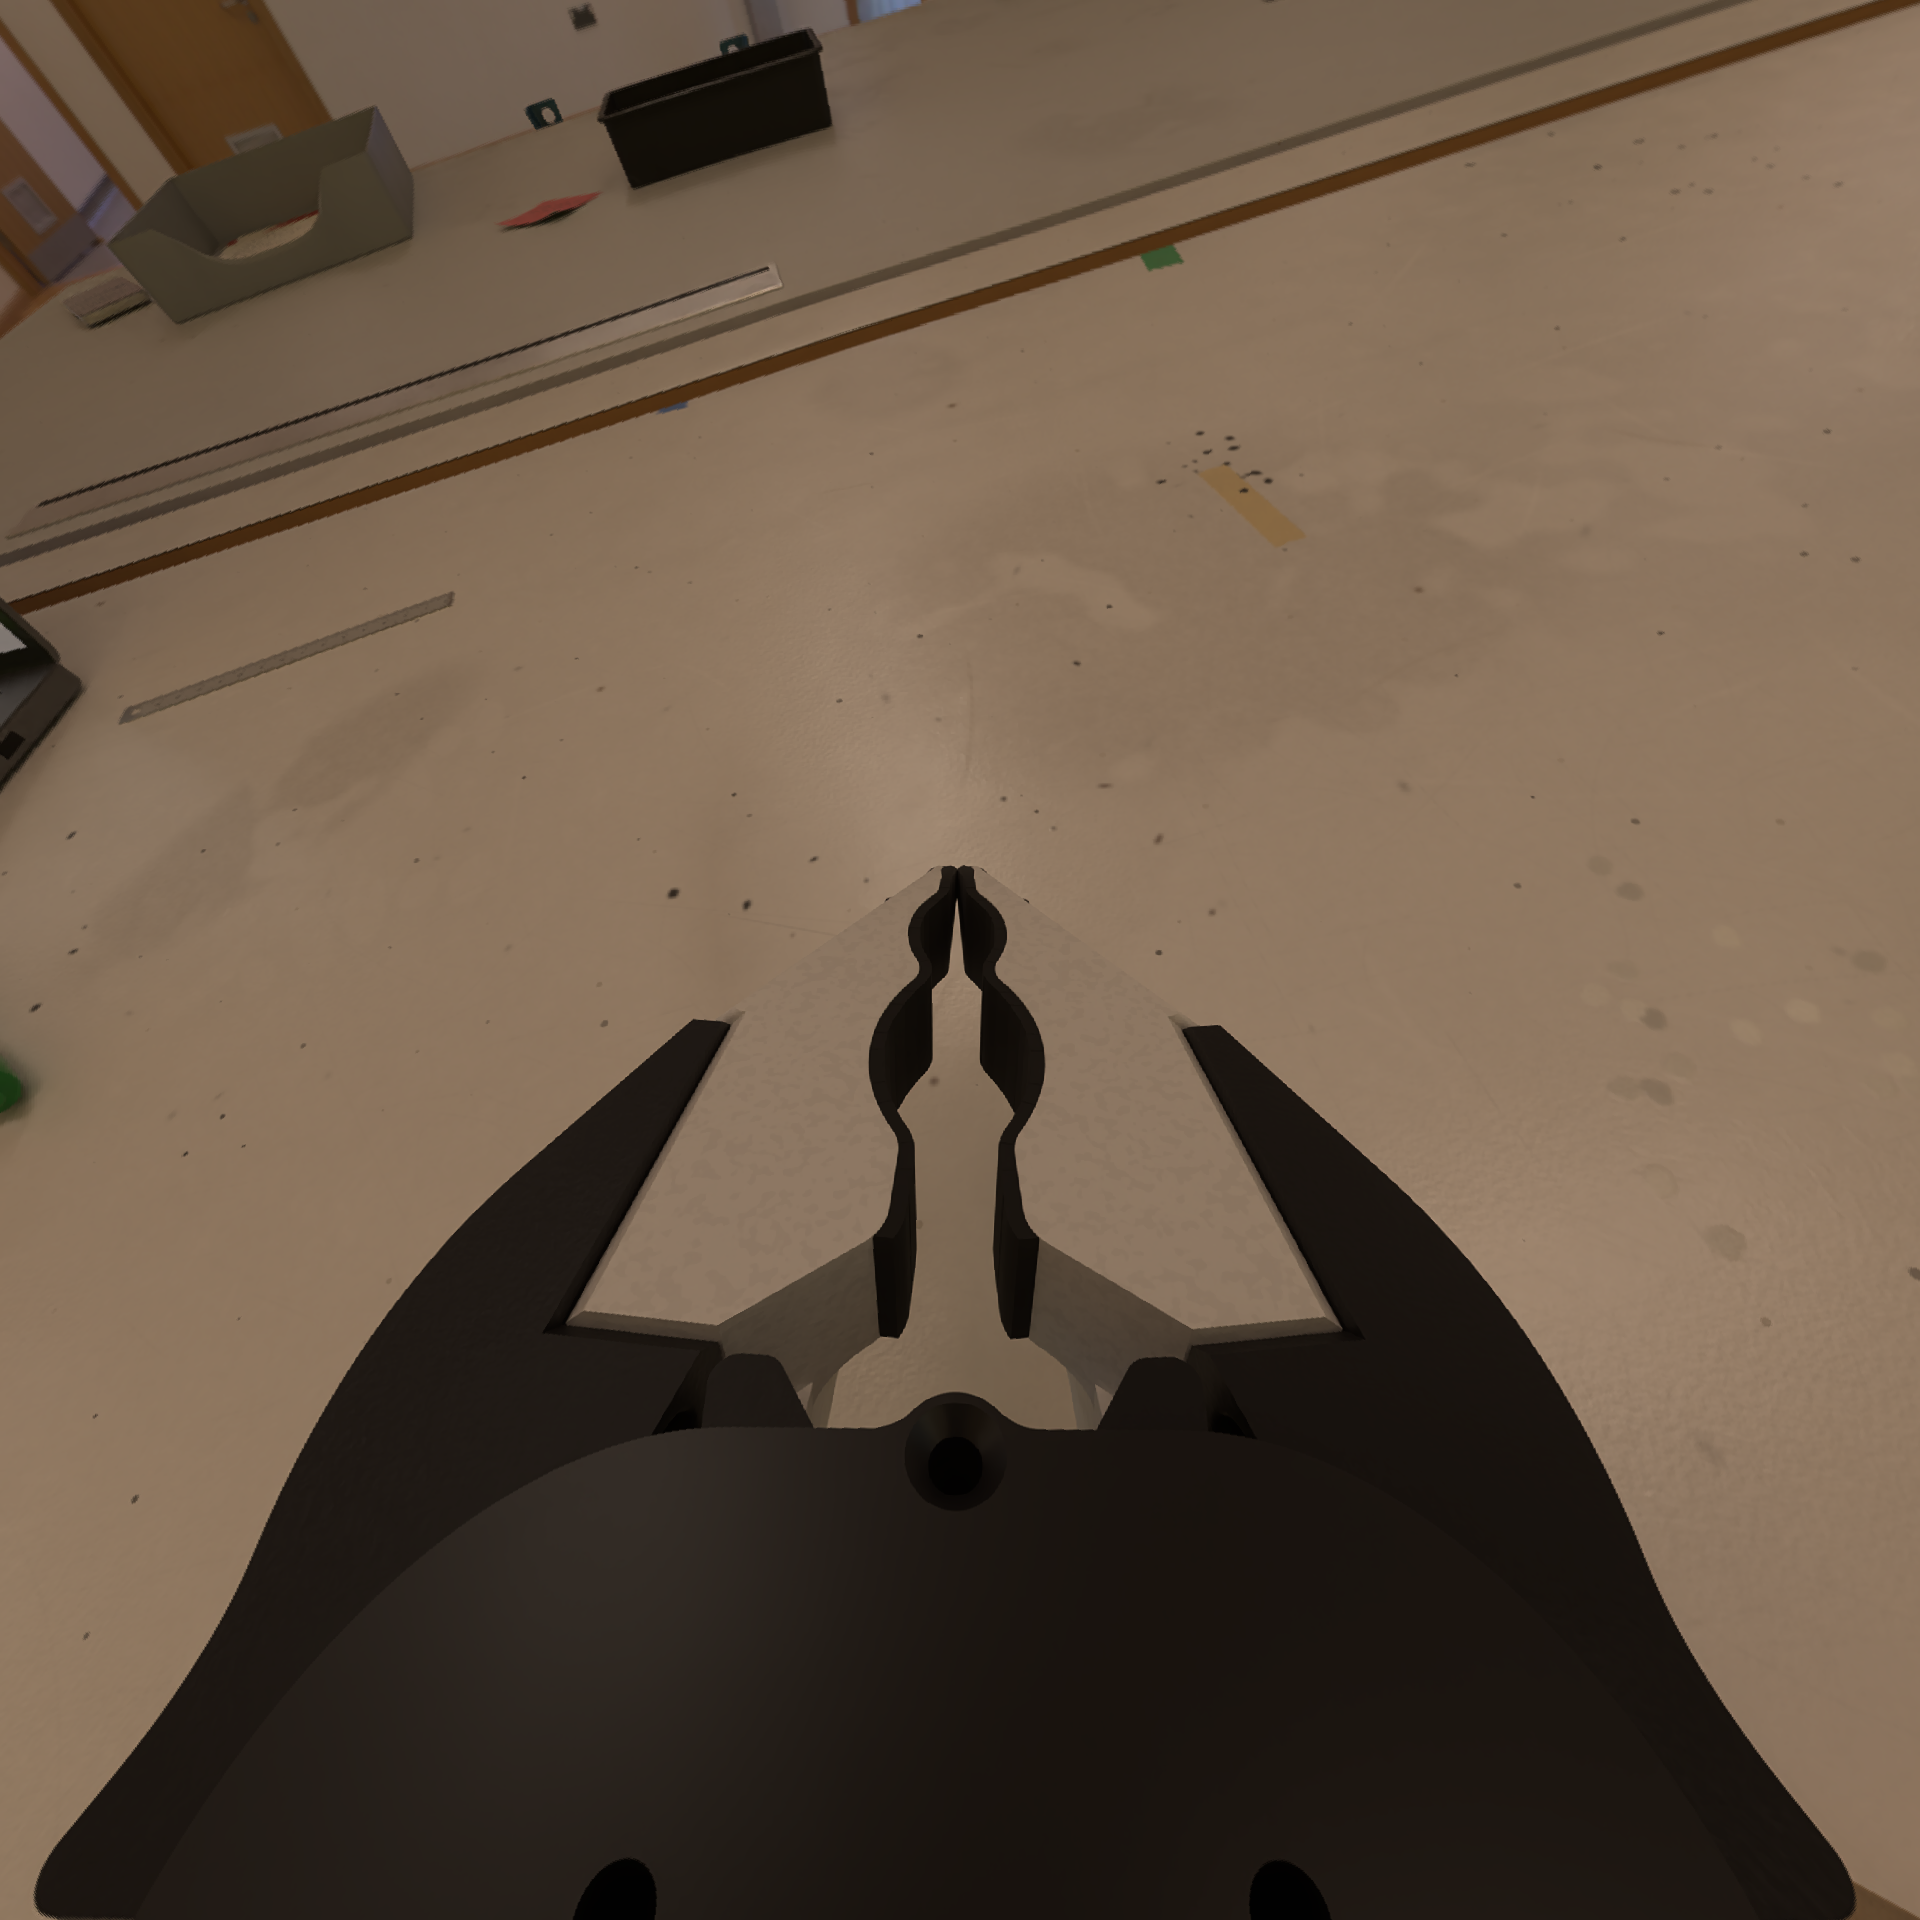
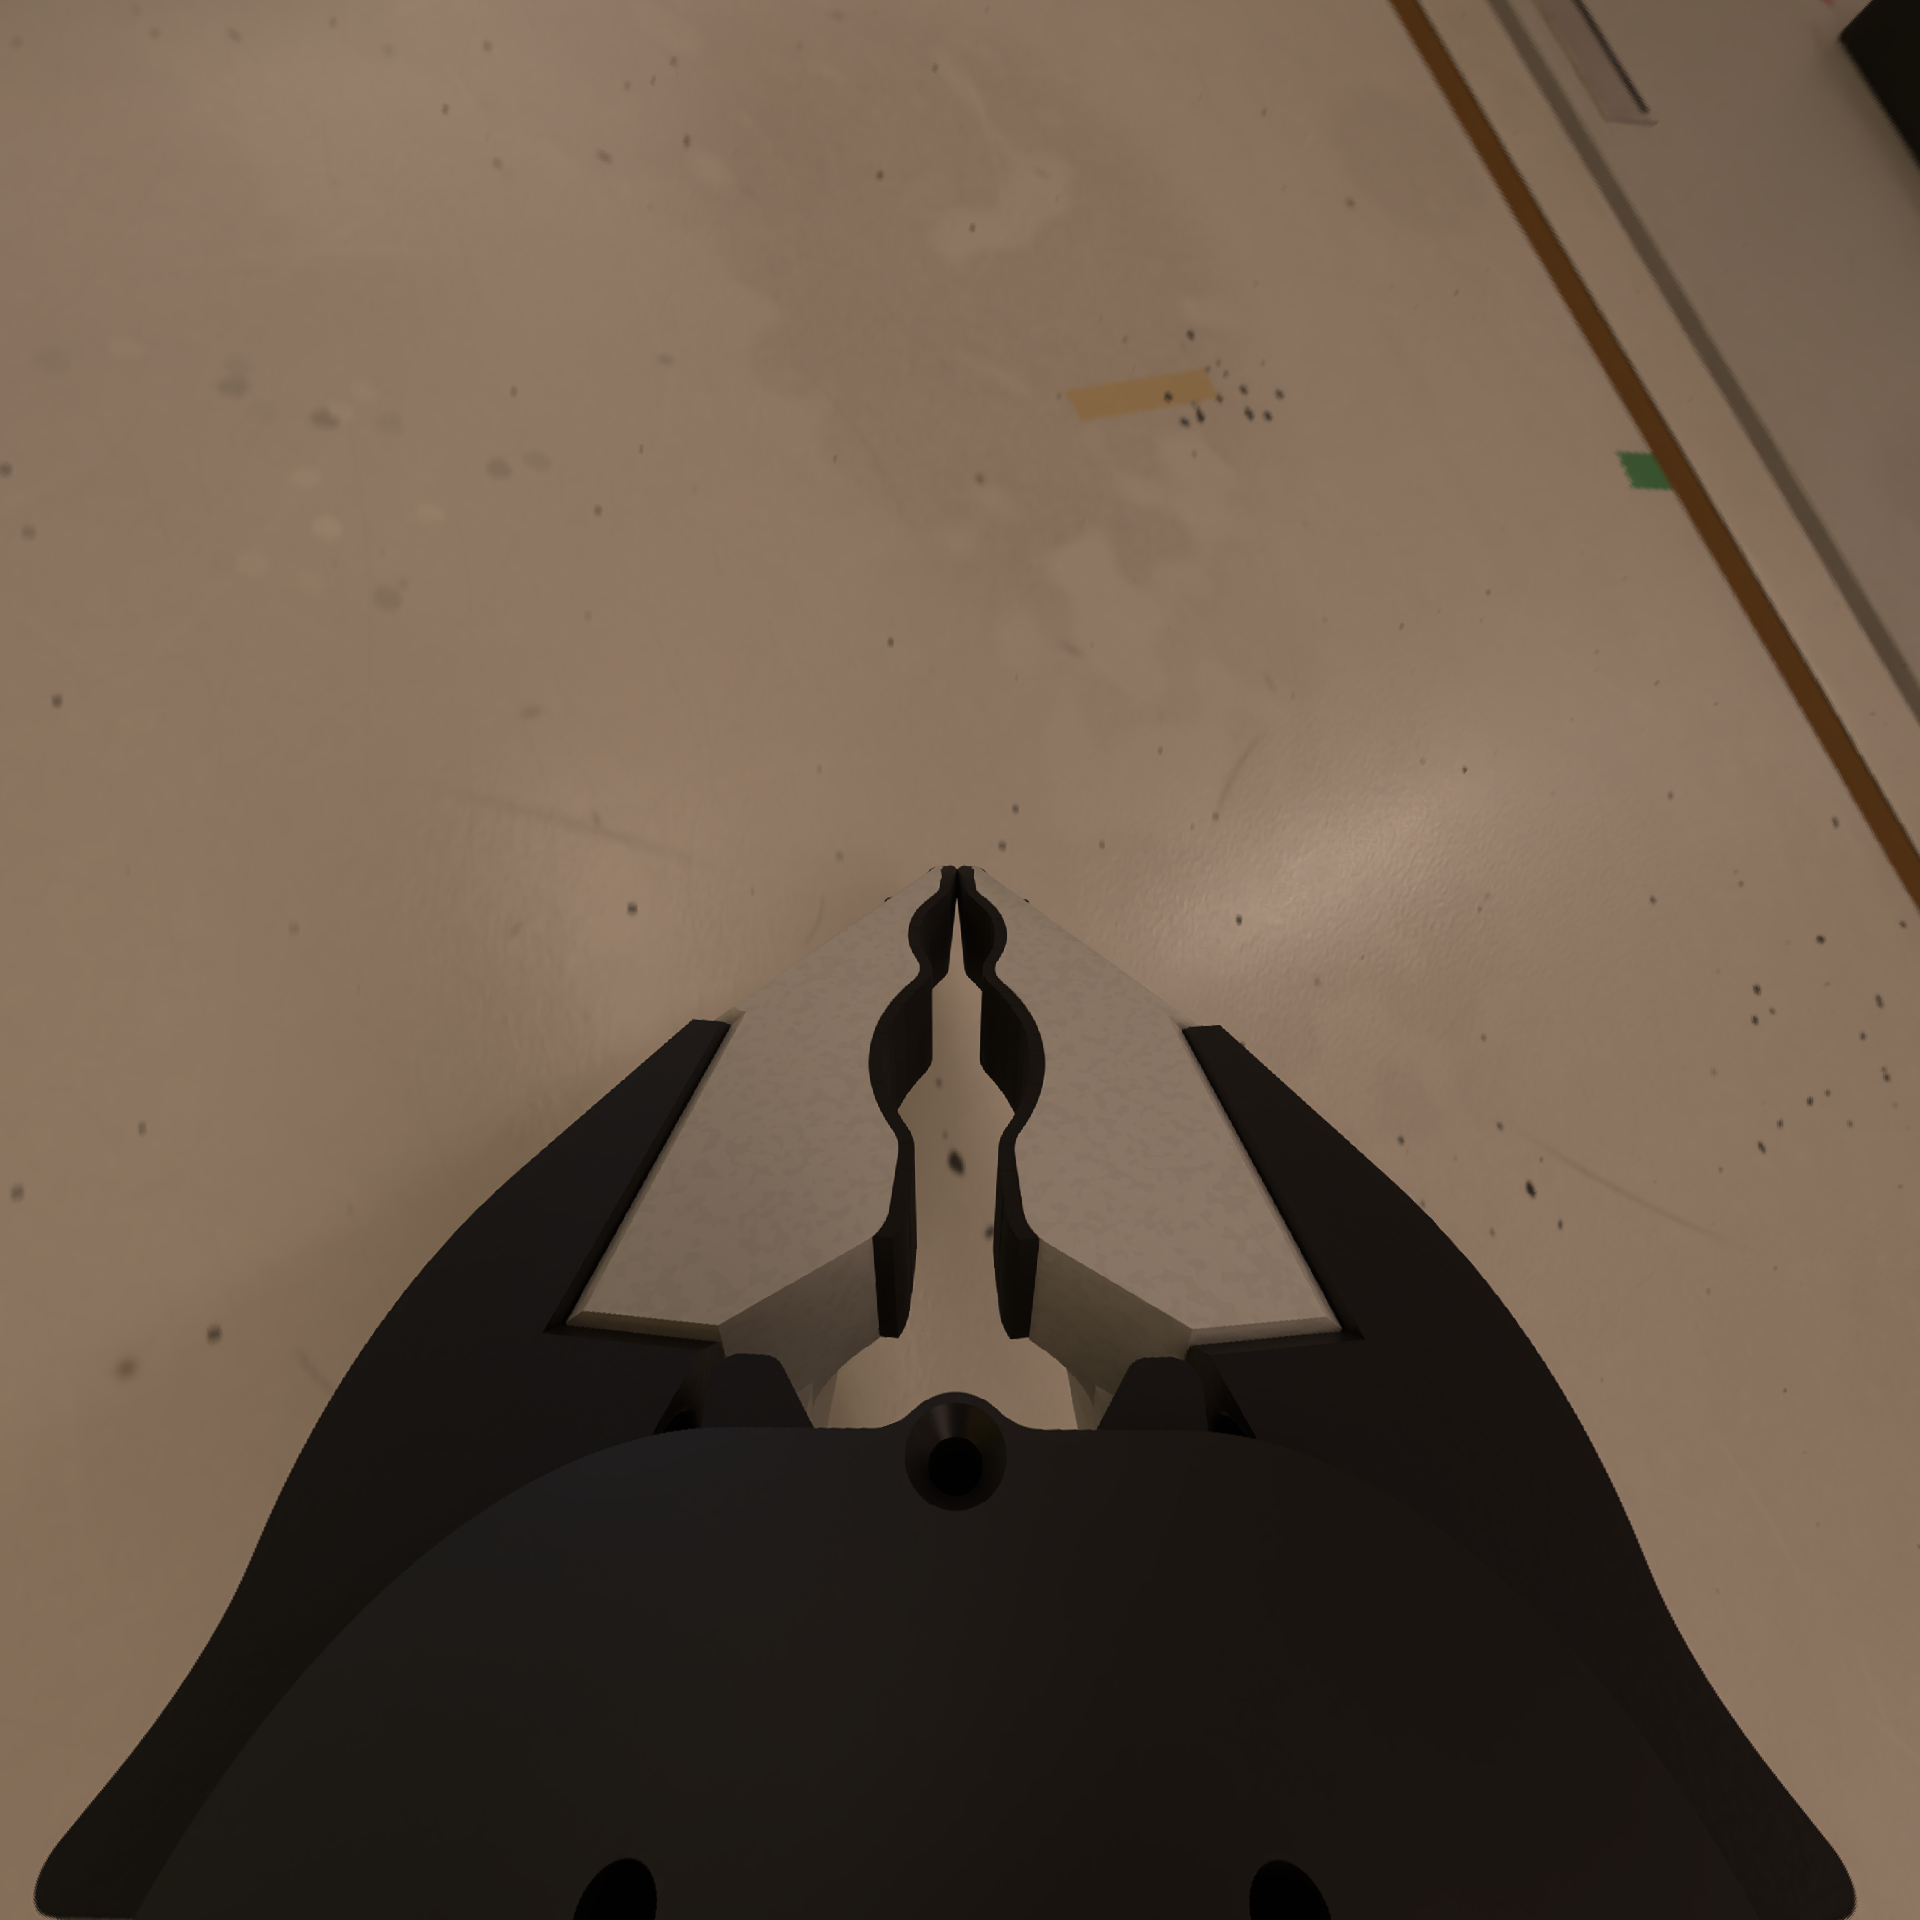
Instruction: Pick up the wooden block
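No wooden block shows in either view. My left gripper (image 1: 956, 871) is shut with its tips touching and nothing between them, above a beige speckled tabletop (image 1: 1351, 831). My right gripper (image 2: 956, 871) is also shut and empty, above the same tabletop (image 2: 520, 675). A strip of tan tape lies flat on the table ahead of each gripper, in the left wrist view (image 1: 1252, 505) and in the right wrist view (image 2: 1141, 395).
A brown table edge (image 1: 727, 358) runs across the far side, with a second surface beyond holding a grey open box (image 1: 270, 223), a black bin (image 1: 717, 109), a red sheet (image 1: 549, 210) and a long metal rail (image 1: 416, 390). A steel ruler (image 1: 286, 657) lies at left. Green tape (image 2: 1644, 471) sits near the edge.
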